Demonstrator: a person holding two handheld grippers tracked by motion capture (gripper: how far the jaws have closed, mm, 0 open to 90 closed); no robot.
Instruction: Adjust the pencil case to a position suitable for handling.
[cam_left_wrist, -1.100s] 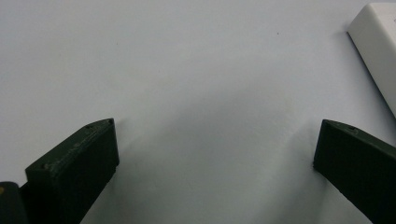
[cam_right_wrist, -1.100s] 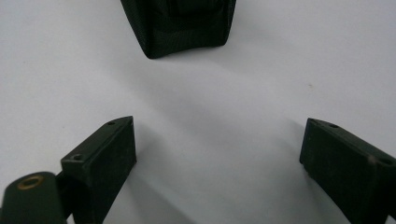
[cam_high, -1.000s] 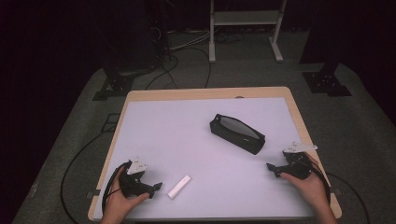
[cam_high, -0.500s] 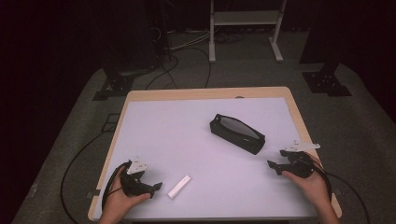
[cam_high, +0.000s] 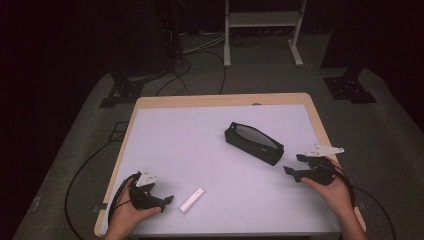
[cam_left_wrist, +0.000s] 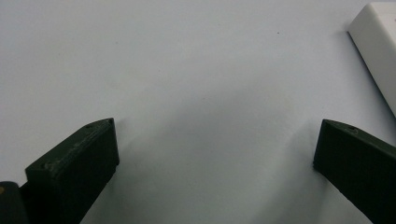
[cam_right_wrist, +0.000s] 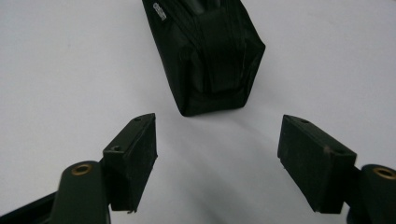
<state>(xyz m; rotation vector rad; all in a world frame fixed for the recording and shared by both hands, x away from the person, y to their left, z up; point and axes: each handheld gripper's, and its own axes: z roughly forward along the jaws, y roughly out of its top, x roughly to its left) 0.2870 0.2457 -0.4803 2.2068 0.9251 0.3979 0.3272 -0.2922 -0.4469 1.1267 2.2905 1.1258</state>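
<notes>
On the tabletop (cam_high: 200, 135) a black case (cam_high: 254, 143) lies slantwise right of the middle. The right hand-held gripper (cam_high: 295, 165) hangs just off the case's near end, pointed at it; its jaws have just been closing a little yet stand well apart with nothing between them, the case beyond their tips. Near the front left edge, the left hand-held gripper (cam_high: 169, 199) sits low over the tabletop, jaws wide and empty, with a small white block (cam_high: 192, 200) just beside its tips.
</notes>
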